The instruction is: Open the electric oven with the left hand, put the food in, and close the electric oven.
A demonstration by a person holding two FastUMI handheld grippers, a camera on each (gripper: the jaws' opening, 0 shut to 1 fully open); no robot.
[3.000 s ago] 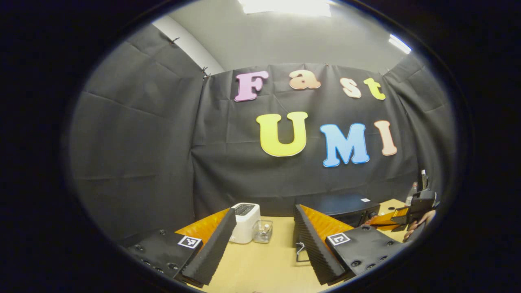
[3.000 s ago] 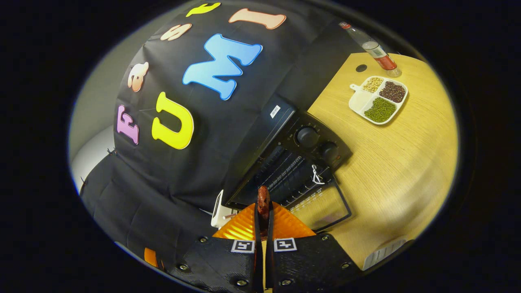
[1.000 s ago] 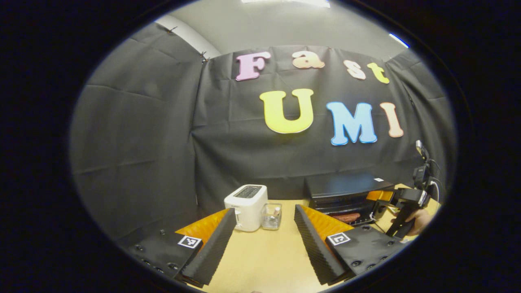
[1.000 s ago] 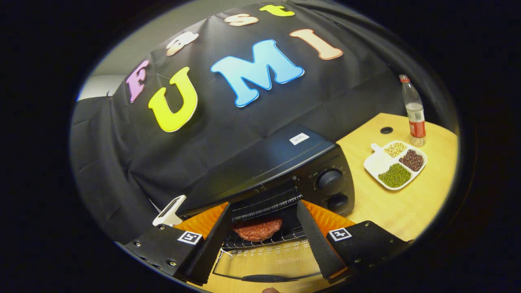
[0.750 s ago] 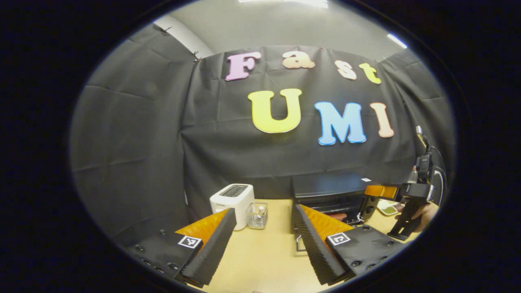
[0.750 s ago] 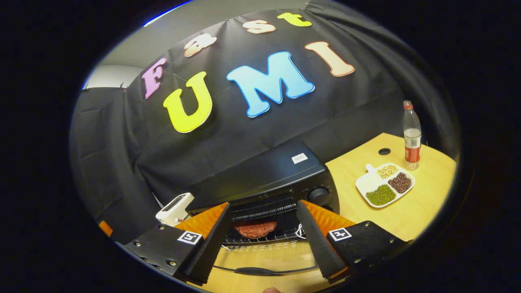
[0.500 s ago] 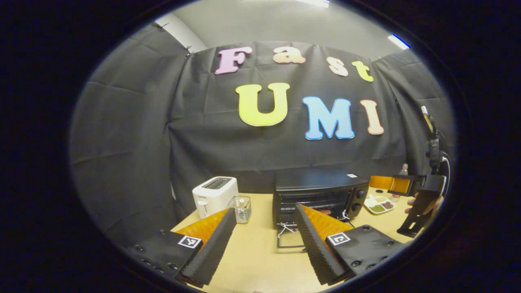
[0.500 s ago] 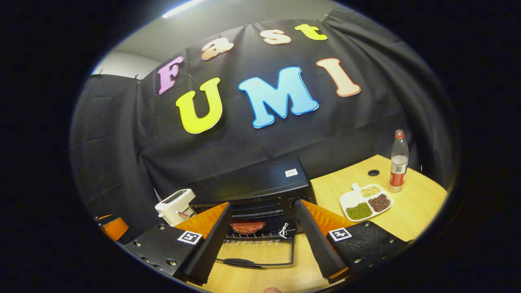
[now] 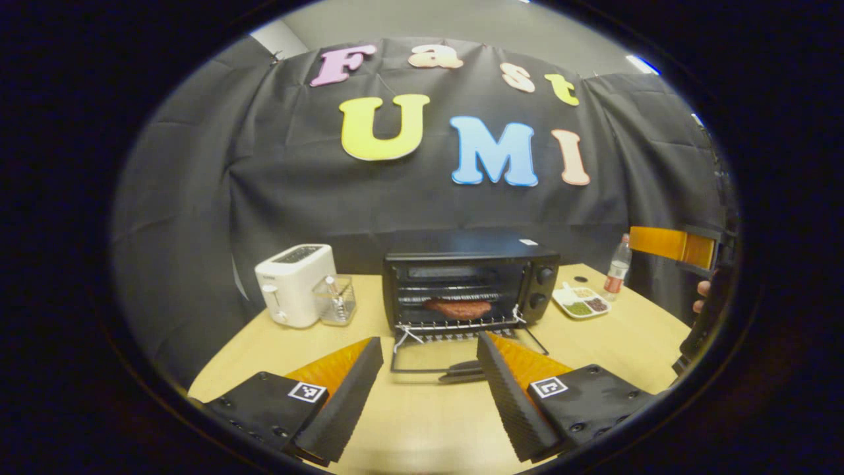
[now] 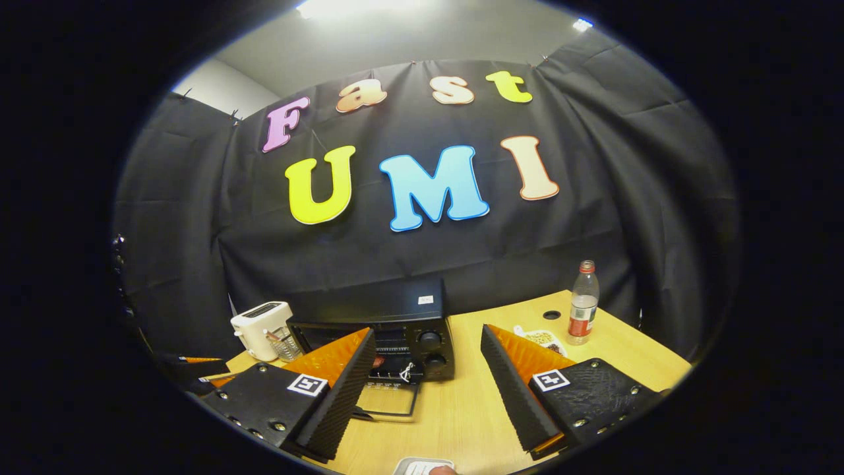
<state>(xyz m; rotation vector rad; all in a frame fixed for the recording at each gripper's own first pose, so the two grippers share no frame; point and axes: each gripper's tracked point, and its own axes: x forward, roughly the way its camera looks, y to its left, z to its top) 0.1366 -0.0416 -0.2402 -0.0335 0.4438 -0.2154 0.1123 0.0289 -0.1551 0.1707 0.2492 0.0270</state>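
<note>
Right now the left tool [image 9: 428, 389] hangs low over the tabletop [image 9: 422, 429] with its two fingers spread wide and nothing between them. Straight ahead of it stands the electric oven [image 9: 471, 280], its glass door [image 9: 461, 359] dropped flat onto the wood so that the handle end lies just beyond the tool's tips. Inside, on the wire rack [image 9: 455, 323], the food [image 9: 458, 307], a reddish-brown patty, lies near the middle of the cavity. Ahead and off to that tool's left side sits a white toaster [image 9: 293, 284] with a small clear container [image 9: 335, 300] just beside it; ahead and to its right, past the oven's two knobs, are a divided dish of beans [image 9: 580, 305] and a bottle [image 9: 617, 267] with a red label. At the far right edge of the left gripper view the other device shows, with a hand [image 9: 702, 297] around its grip. The right tool [image 10: 425, 389] is likewise wide open and holds nothing. From it the oven [image 10: 389, 336] lies ahead and a little to the left, partly behind its left finger, the open door [image 10: 389, 399] on the tabletop [image 10: 455, 422], the toaster [image 10: 257, 326] farther left, and the bottle [image 10: 583, 303] ahead to the right, beside the dish [image 10: 544, 338], which peeks over its right finger.
</note>
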